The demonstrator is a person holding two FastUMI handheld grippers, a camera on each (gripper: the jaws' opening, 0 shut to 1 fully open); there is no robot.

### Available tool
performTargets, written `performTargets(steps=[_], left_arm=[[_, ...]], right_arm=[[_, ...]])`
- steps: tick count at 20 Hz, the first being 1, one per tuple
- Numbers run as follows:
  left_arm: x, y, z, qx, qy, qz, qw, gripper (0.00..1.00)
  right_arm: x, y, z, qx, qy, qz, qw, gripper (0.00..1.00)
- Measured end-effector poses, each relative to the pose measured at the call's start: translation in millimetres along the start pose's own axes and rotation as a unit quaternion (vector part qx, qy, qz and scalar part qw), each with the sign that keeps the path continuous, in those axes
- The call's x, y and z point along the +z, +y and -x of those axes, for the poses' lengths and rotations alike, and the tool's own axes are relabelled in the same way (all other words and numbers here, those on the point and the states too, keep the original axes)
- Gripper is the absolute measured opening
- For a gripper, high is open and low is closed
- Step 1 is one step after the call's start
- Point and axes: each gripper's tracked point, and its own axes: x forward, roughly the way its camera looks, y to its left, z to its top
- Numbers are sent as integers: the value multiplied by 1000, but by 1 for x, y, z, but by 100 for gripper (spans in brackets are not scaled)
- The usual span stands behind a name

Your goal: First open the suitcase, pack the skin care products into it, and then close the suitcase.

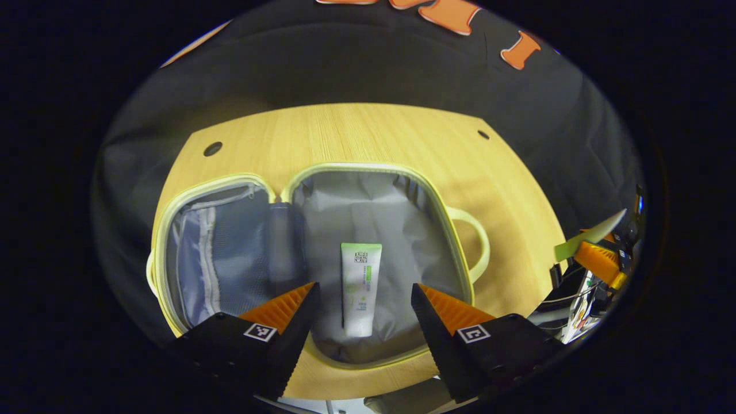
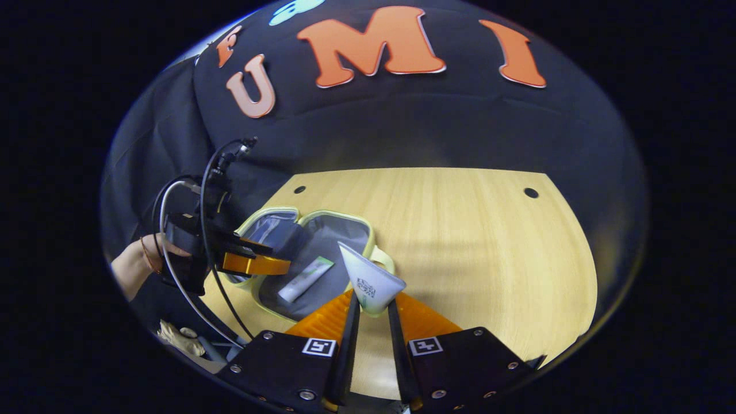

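The small suitcase [image 1: 172, 230] with a pale yellow-green rim lies open flat on the wooden table [image 1: 356, 132], grey lining up. A white tube with a green cap [image 1: 360, 287] lies in its right half. My left gripper [image 1: 363, 296] hovers open above that tube, fingers either side and apart from it. In the right gripper view the open suitcase [image 2: 339, 221] sits left of centre with the tube [image 2: 305, 279] inside. My right gripper [image 2: 371, 307] is shut on a second white tube [image 2: 371, 282], held above the table near the suitcase handle [image 2: 384, 261]. That second tube [image 1: 589, 236] shows at the right edge of the left gripper view.
The left gripper's body [image 2: 230, 253], its cables and the hand [image 2: 135, 259] holding it are at the left of the right gripper view. Bare wooden table [image 2: 489, 241] stretches right of the suitcase. Two holes [image 1: 212, 149] mark the table's far corners.
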Motion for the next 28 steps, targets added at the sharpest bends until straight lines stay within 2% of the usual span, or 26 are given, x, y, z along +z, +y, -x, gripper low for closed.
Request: performTargets(steps=[3, 8, 12, 18, 25, 27, 28], left_arm=[[4, 20, 42, 10, -52, 19, 998, 98], [6, 63, 120, 45, -112, 50, 991, 98], [1, 73, 174, 81, -126, 72, 986, 98], [-12, 117, 267, 103, -115, 115, 981, 98], [-17, 125, 289, 103, -106, 132, 980, 98], [-15, 126, 288, 103, -108, 133, 980, 98], [-16, 128, 283, 103, -109, 134, 980, 98]], right_arm=[[12, 32, -22, 47, 29, -3, 998, 33], [4, 68, -68, 77, 103, -4, 992, 32], [-25, 81, -110, 67, 172, -6, 983, 32], [-78, 85, -151, 36, 265, -25, 963, 33], [-96, 75, -168, -19, 279, -26, 960, 33], [-89, 78, -166, -19, 262, -27, 964, 37], [-85, 81, -161, -17, 255, -28, 966, 50]])
